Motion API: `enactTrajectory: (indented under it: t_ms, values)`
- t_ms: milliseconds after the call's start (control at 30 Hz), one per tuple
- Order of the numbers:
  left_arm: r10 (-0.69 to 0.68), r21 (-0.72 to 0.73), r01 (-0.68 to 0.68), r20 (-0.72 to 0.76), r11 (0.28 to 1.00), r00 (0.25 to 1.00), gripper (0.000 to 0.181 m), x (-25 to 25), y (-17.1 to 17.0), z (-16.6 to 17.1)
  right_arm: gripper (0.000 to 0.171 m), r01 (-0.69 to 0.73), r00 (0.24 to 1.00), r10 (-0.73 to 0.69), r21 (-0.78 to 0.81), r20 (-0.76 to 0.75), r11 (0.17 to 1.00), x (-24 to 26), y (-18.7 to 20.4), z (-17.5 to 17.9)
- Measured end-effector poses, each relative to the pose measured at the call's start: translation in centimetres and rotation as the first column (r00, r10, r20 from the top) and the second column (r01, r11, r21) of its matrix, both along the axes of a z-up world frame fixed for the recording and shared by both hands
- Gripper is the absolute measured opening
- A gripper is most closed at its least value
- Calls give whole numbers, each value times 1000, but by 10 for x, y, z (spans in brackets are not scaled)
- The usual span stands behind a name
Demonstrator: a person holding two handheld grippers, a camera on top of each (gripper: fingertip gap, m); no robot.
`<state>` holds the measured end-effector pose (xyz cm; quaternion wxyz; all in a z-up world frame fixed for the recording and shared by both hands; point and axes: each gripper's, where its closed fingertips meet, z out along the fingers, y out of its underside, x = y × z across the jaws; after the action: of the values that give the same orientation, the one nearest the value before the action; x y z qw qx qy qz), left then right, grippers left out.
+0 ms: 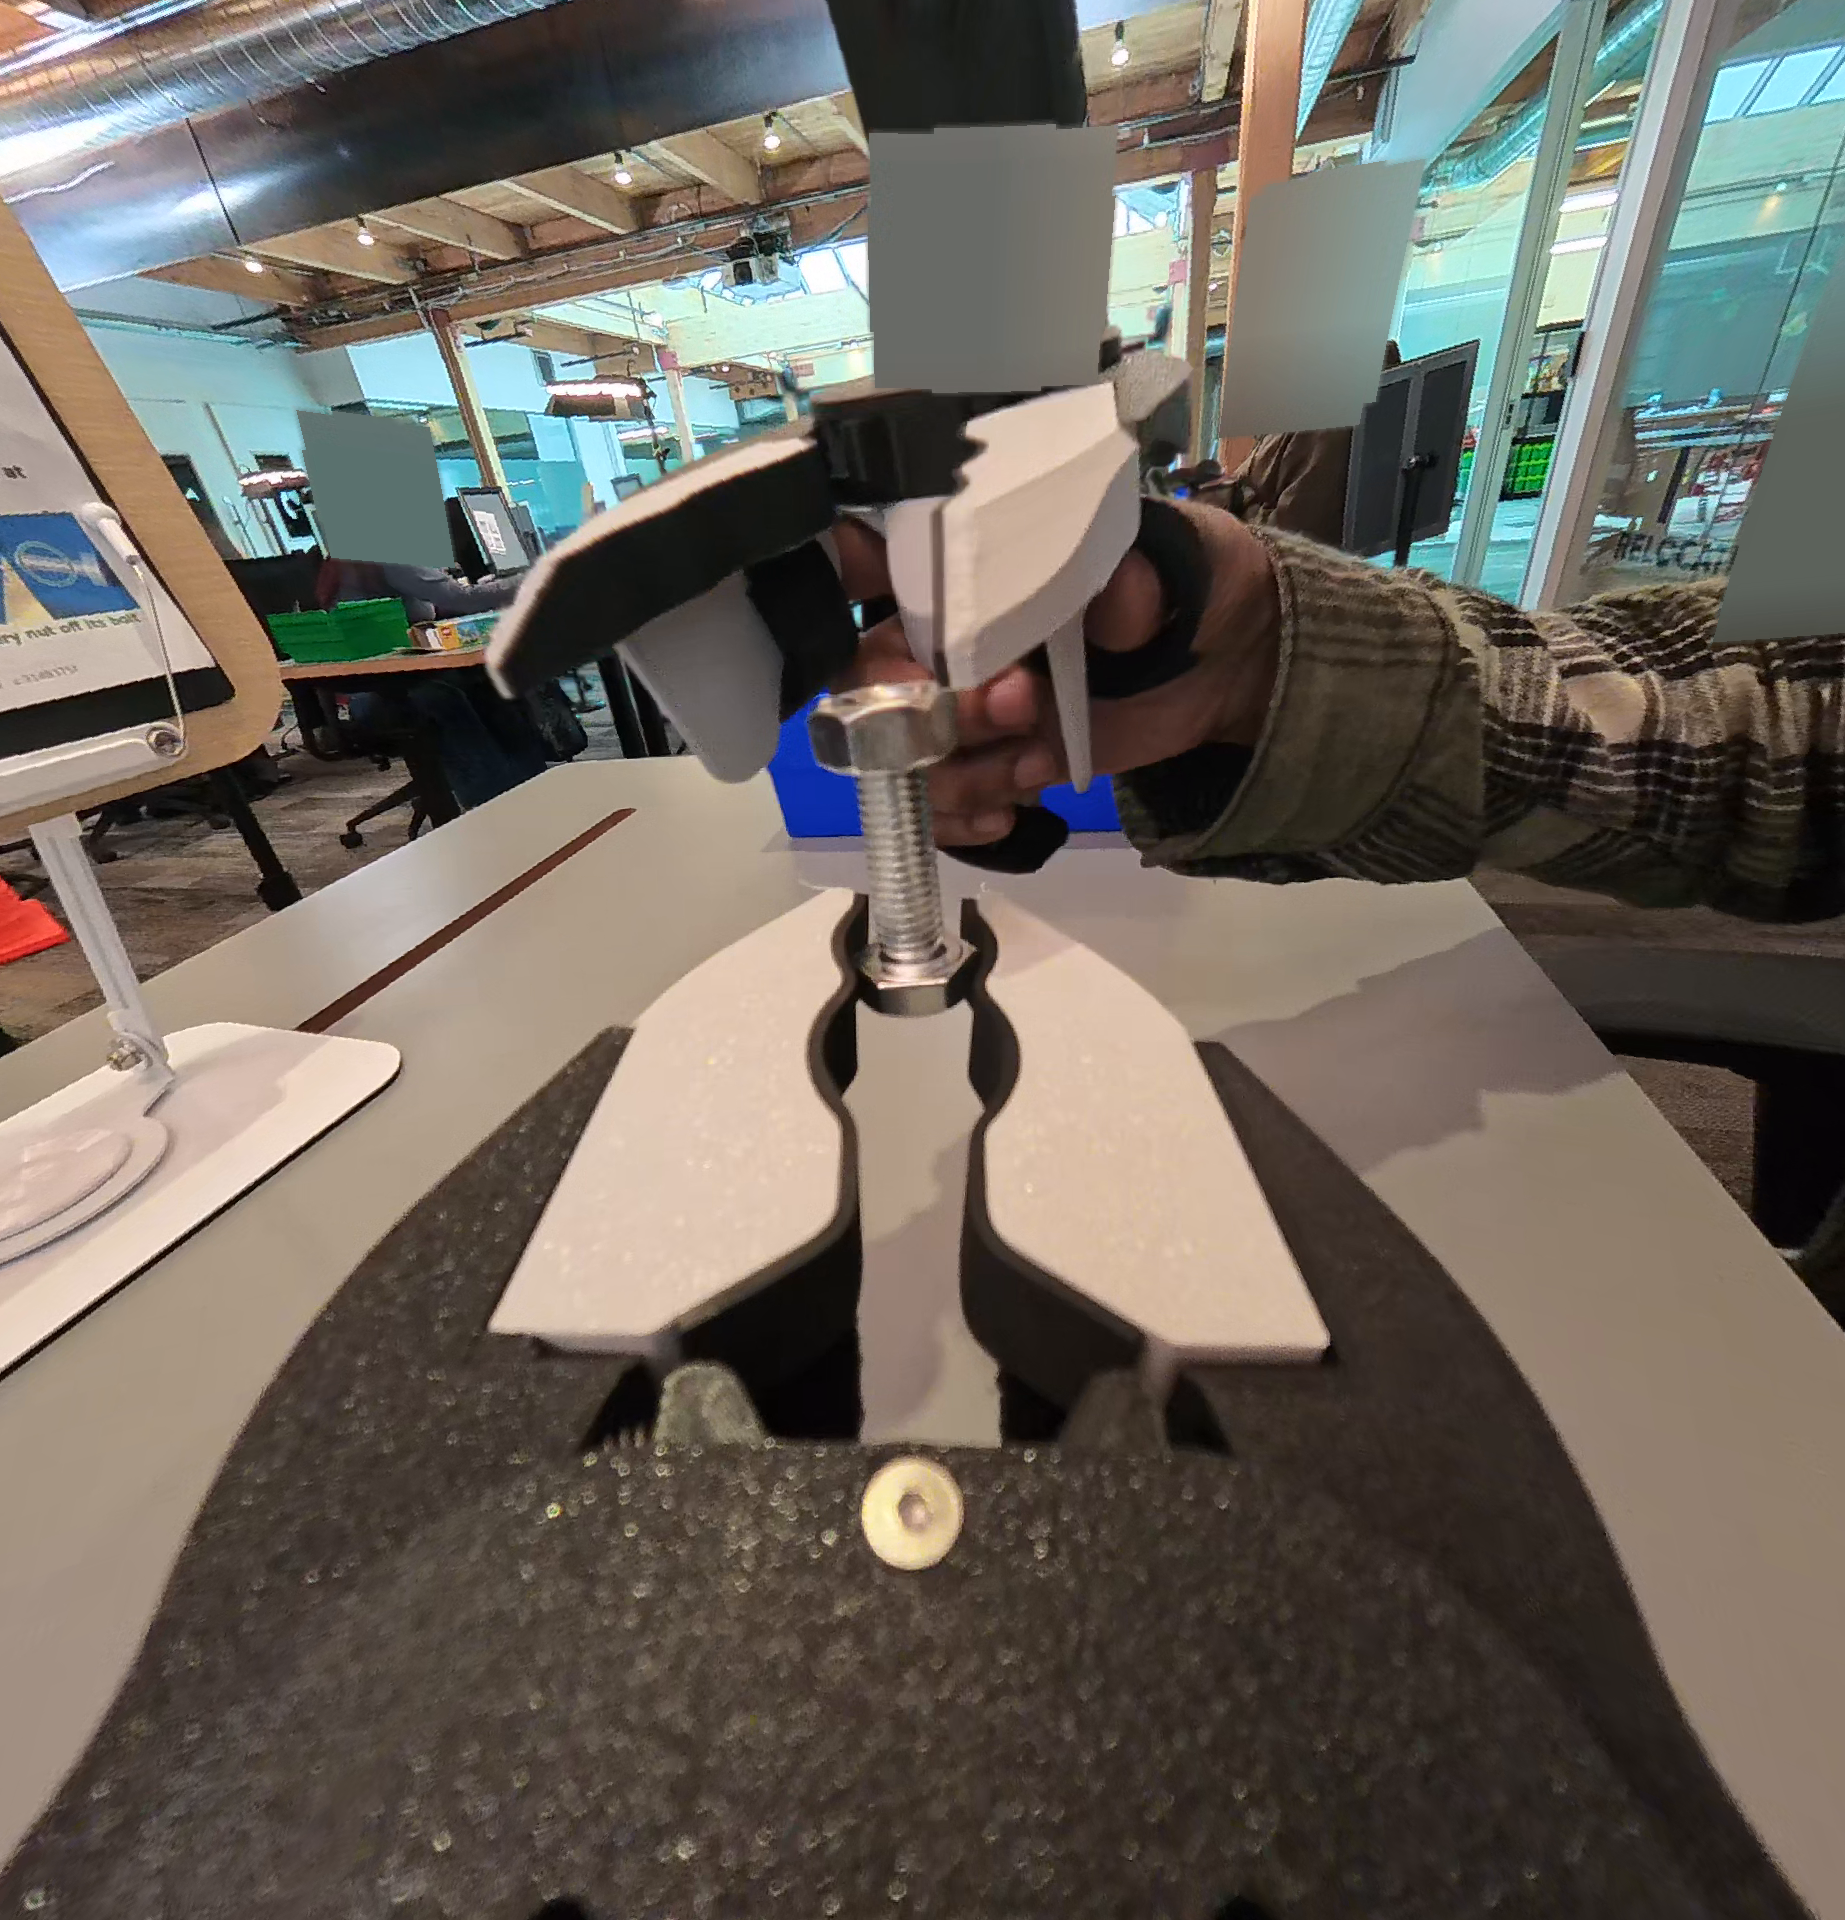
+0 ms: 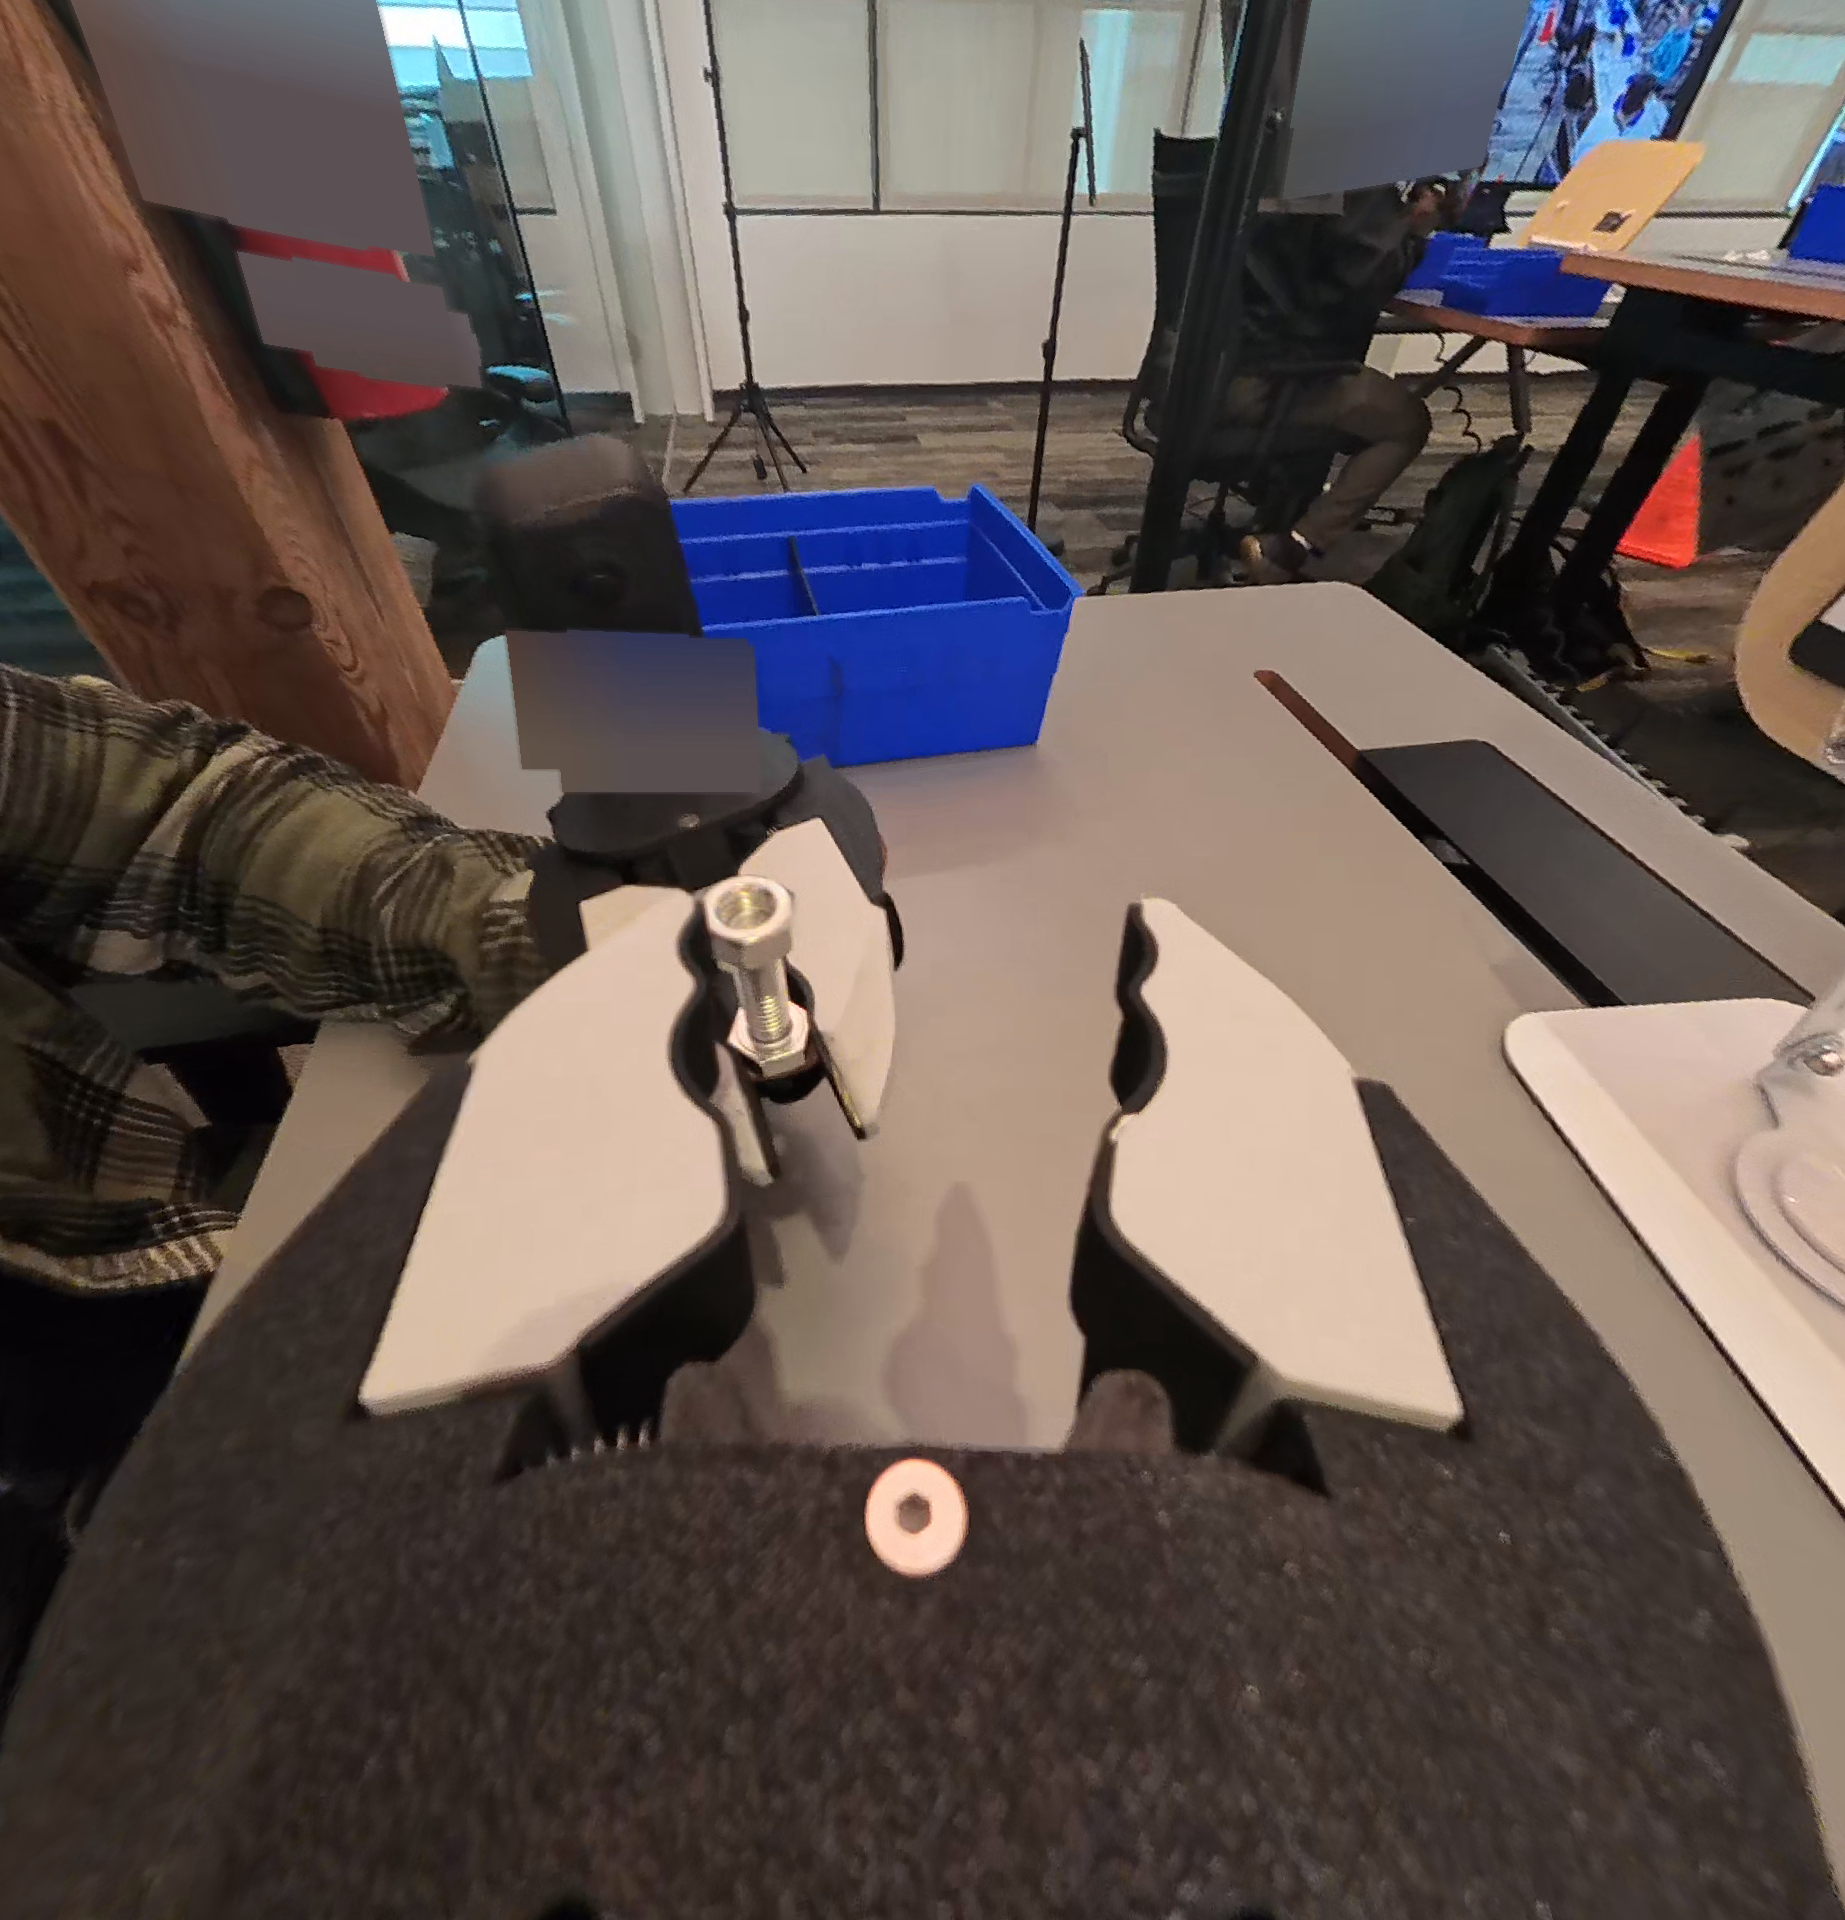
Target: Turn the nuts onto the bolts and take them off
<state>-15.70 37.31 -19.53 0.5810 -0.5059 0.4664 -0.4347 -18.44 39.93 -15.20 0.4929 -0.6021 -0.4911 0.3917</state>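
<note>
A silver bolt (image 1: 900, 862) stands upright over the grey table (image 1: 1313, 1039). My left gripper (image 1: 913, 940) is shut on its lower hex end (image 1: 913, 987). A hex nut (image 1: 882, 722) sits on the bolt's top end; its hole shows in the right wrist view (image 2: 747, 916). My right gripper (image 2: 918, 935) is wide open and empty, with the nut between its fingers, close to the left finger (image 2: 585, 1143). In the left wrist view the right gripper (image 1: 902, 675) hovers just above the nut, held by a hand (image 1: 1157, 675) in a plaid sleeve.
A blue divided bin (image 2: 897, 644) stands at the table's far side. A sign stand with a white base (image 1: 170, 1122) is at one end, also in the right wrist view (image 2: 1676, 1143). A black strip (image 2: 1552, 862) lies beside it. A wooden post (image 2: 118, 416) rises off the table. The grippers' ends are close to 5 centimetres from one another.
</note>
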Motion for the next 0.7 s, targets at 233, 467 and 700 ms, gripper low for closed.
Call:
enactTrajectory:
  t_ms: [233, 467, 700]
  values:
    - [8, 3, -8, 8, 1000, 1000, 16, -2, 1, 2, 72, -25, 999, 25, -1, -46, 1000, 1, -5, 7]
    - [7, 2, -7, 20, 1000, 1000, 16, -3, 1, 5, 72, 20, 1000, -20, 52, 8, 998, 3, 0, 0]
    - [5, 14, -6, 16, 1000, 1000, 16, -2, -1, 5, 72, -17, 1000, 16, 61, 8, 998, -5, -6, 4]
